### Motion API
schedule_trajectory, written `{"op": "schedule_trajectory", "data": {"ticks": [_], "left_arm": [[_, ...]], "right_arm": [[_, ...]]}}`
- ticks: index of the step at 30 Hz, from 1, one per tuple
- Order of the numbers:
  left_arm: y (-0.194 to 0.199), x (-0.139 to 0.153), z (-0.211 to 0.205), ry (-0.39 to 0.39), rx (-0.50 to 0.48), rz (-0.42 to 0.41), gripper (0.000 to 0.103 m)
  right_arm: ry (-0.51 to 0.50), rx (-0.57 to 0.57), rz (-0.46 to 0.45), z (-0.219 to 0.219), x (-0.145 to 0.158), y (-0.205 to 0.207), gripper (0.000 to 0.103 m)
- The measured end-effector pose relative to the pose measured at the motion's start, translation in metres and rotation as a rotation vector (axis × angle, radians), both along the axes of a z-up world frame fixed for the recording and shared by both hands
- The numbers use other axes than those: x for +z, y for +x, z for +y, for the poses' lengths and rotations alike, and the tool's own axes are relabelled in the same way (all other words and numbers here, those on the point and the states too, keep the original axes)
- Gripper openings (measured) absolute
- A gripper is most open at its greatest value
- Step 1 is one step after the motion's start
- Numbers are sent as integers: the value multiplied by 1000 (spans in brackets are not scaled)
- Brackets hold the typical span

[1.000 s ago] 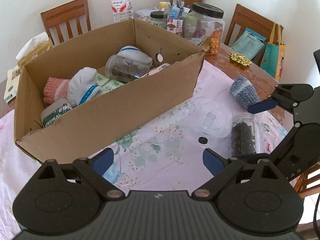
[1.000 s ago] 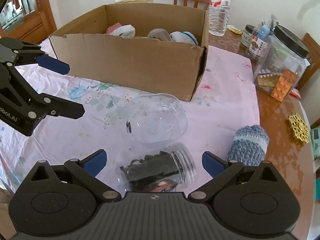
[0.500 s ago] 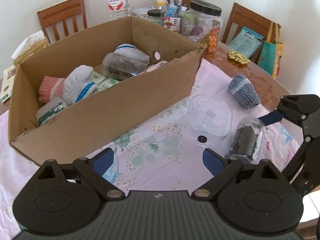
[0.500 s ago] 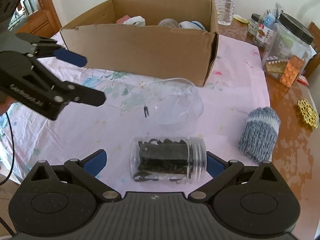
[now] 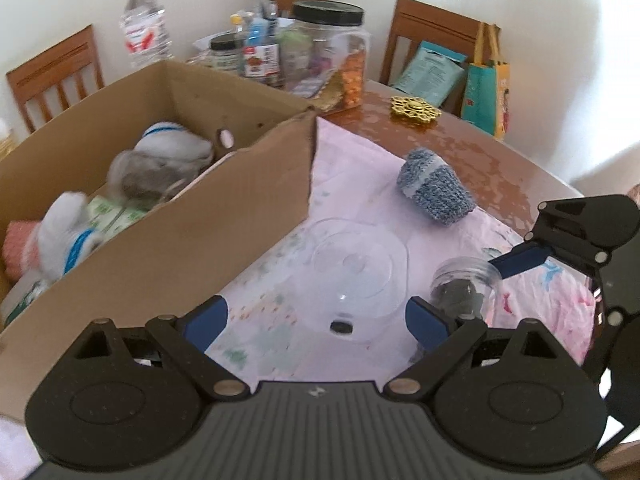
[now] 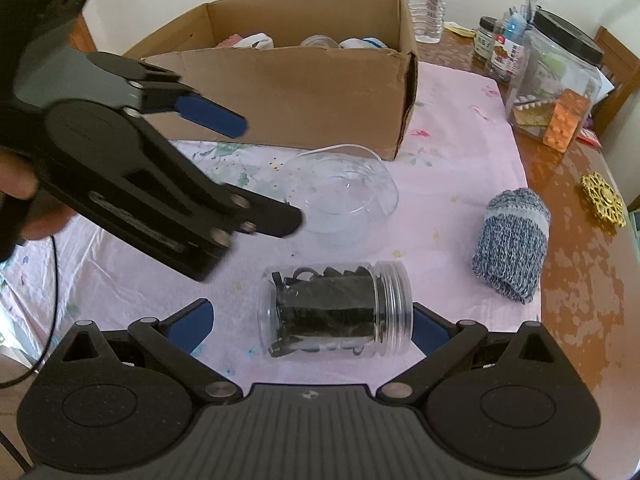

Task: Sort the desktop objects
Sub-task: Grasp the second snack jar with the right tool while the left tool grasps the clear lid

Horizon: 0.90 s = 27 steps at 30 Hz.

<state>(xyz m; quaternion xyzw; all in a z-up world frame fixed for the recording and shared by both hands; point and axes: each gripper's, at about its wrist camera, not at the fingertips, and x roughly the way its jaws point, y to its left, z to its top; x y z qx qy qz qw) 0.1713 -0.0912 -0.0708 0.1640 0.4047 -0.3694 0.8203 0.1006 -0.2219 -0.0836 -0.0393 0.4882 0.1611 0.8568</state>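
A clear plastic jar (image 6: 340,312) of dark pieces lies on its side on the pink cloth. It sits between the fingers of my right gripper (image 6: 310,324), which is open, with a gap on the left side. The same jar (image 5: 464,292) shows in the left wrist view, by a right gripper fingertip (image 5: 520,260). My left gripper (image 5: 316,318) is open and holds nothing. It hovers just in front of a clear plastic dome (image 5: 356,272). A blue knitted sock (image 6: 512,240) lies to the right. The cardboard box (image 5: 200,216) holds socks and jars.
At the table's far side stand a big black-lidded jar (image 6: 560,80), small bottles (image 5: 260,52) and a water bottle (image 5: 146,36). A gold coaster (image 6: 604,200) lies on bare wood. Chairs ring the table. A hand (image 6: 20,188) holds the left gripper.
My left gripper has moved right and closer to the clear dome and the right gripper. The jar has gone from tilted to lying flat between the right fingers.
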Motion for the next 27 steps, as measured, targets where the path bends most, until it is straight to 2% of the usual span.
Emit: {"op": "schedule_trajectory", "data": {"ticks": [16,22,27], "left_arm": [[12,-25,-33,28,-70,-29,95],[12,-28,-42,26,-77,-46,89],[15,-30,-44,8,-62,10,78]], "right_arm": [[-5,-68,-6,-1,2,-4,103],[-12,-100,-4,-8,2,-6,103],[-18,-111,-8,-11,3,-7,103]]}}
